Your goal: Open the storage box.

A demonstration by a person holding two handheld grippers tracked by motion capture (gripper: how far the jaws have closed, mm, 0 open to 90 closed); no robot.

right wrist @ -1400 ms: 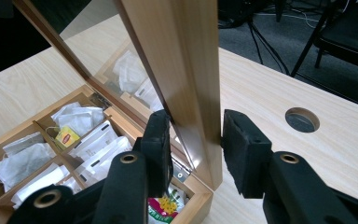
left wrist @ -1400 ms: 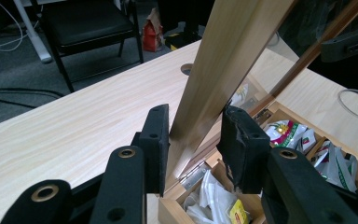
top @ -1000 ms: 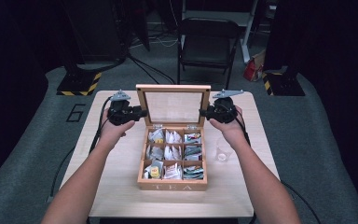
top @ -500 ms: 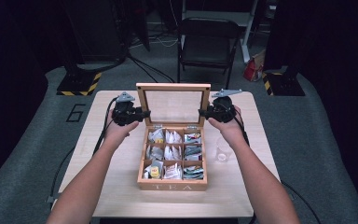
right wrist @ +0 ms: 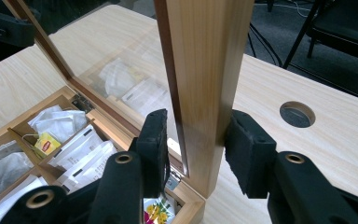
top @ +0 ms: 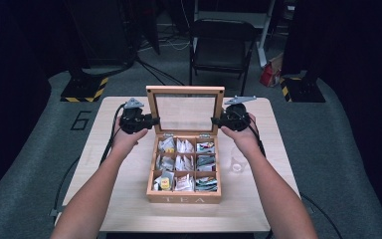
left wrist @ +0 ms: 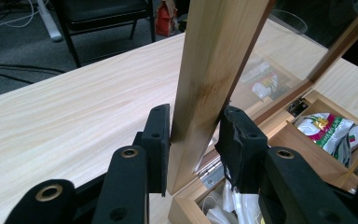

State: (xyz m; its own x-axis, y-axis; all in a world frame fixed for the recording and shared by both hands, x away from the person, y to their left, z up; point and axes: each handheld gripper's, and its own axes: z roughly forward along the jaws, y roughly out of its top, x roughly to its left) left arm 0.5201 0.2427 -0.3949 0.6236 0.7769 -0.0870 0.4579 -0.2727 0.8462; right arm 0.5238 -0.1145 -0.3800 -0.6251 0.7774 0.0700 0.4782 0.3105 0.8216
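A wooden tea box (top: pixel 184 199) sits mid-table, its glass-paned lid (top: pixel 185 90) standing upright. Tea bags (top: pixel 184 162) fill its compartments. My left gripper (top: pixel 153 120) is at the lid's left edge. In the left gripper view the gripper (left wrist: pixel 196 135) has both pads pressed on the lid frame (left wrist: pixel 214 56). My right gripper (top: pixel 215 120) straddles the lid's right edge. In the right gripper view the gripper (right wrist: pixel 196 140) has one pad against the frame (right wrist: pixel 205 70), and a thin gap shows on the glass side.
A small clear glass (top: pixel 237 162) stands on the table (top: pixel 109 199) right of the box, under my right forearm. The table has a round cable hole (right wrist: pixel 297 114). A black folding chair (top: pixel 221 45) stands behind the table's far edge.
Both grippers have edged inward onto the lid's side edges. The lid's top edge sits slightly higher in the high view.
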